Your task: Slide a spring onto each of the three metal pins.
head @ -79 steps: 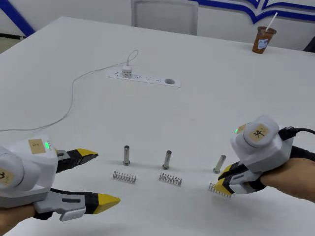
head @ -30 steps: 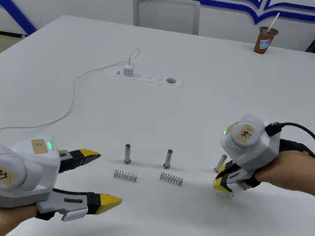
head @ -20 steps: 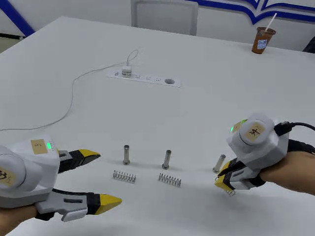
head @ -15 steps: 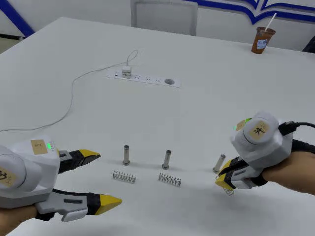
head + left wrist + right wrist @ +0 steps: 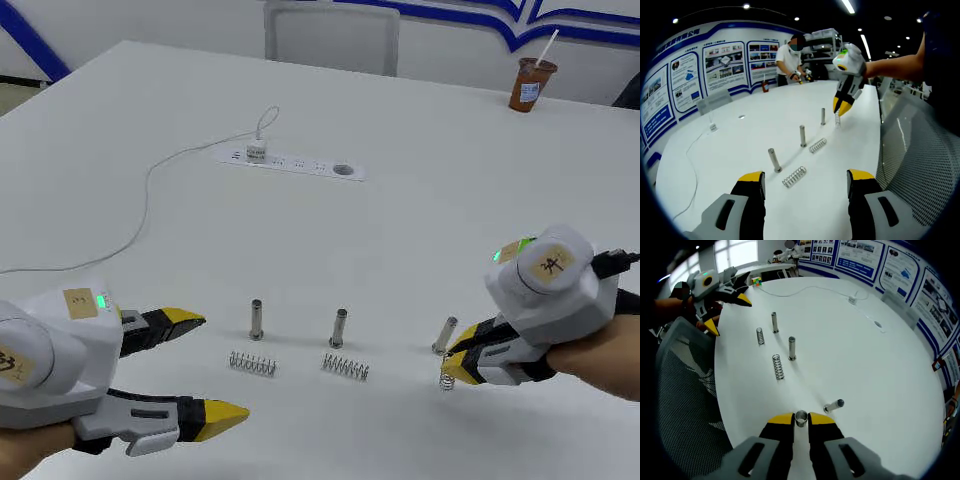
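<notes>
A spring (image 5: 447,381) is being pinched upright in the jaws of the right gripper (image 5: 460,366), just beside the rightmost pin (image 5: 446,335). A second spring (image 5: 252,363) and a third spring (image 5: 345,367) are lying on the counter (image 5: 400,230), in front of the left pin (image 5: 256,319) and the middle pin (image 5: 339,327). The left gripper (image 5: 215,365) is being held with its jaws spread.

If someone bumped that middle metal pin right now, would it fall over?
Probably yes: the middle pin stands tall and thin on a narrow base, with nothing visibly fixing it to the table. Once down it would likely roll, being round on that smooth surface. It looks like metal, so probably stiff and not fragile.
</notes>
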`<state>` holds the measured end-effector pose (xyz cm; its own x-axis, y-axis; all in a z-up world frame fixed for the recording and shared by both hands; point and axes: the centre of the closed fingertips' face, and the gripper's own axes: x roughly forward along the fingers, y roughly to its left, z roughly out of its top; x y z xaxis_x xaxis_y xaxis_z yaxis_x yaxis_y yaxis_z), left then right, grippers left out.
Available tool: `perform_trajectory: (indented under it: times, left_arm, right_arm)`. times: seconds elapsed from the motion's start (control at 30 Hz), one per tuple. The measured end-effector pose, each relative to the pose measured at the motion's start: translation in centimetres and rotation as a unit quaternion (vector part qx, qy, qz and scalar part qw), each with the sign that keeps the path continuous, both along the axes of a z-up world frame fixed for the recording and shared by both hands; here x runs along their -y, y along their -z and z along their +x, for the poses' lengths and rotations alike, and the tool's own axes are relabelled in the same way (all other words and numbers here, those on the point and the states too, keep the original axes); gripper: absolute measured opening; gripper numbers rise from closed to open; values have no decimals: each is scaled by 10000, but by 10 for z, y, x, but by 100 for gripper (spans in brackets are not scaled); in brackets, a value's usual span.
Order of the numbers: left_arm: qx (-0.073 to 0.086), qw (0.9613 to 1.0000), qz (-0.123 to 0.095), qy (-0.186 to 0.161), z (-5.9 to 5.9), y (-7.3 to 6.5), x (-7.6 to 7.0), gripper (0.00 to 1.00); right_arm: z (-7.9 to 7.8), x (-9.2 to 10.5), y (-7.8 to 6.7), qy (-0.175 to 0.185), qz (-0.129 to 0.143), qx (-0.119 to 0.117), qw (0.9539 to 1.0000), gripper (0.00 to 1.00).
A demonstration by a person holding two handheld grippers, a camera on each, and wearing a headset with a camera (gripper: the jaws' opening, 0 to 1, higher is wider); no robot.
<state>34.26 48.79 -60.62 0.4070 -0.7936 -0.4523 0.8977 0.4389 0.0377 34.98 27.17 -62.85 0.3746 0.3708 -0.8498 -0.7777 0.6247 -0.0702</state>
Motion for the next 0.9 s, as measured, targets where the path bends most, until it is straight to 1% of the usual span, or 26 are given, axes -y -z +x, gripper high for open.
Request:
perform_trajectory:
  times: [0.07, 0.2, 0.3, 0.57, 0.9]
  left_arm:
    - [5, 10000, 1, -2, 0, 0, 0, 68]
    - [10, 10000, -11, -1, 0, -1, 0, 68]
    - [15, 10000, -26, -10, 0, -1, 0, 68]
    - [10, 10000, -52, -35, 0, -1, 0, 68]
    - [7, 9999, -86, -105, 1, -1, -3, 68]
  right_arm:
    - [1, -1, -6, 55, 122, 24, 9999, 12]
    - [4, 0, -16, 112, 212, 103, 9997, 12]
    - [8, -1, -26, 151, 300, 187, 9993, 12]
    - [18, -2, -45, 201, 397, 399, 9982, 12]
    - [30, 5, -60, 327, 425, 597, 9968, 12]
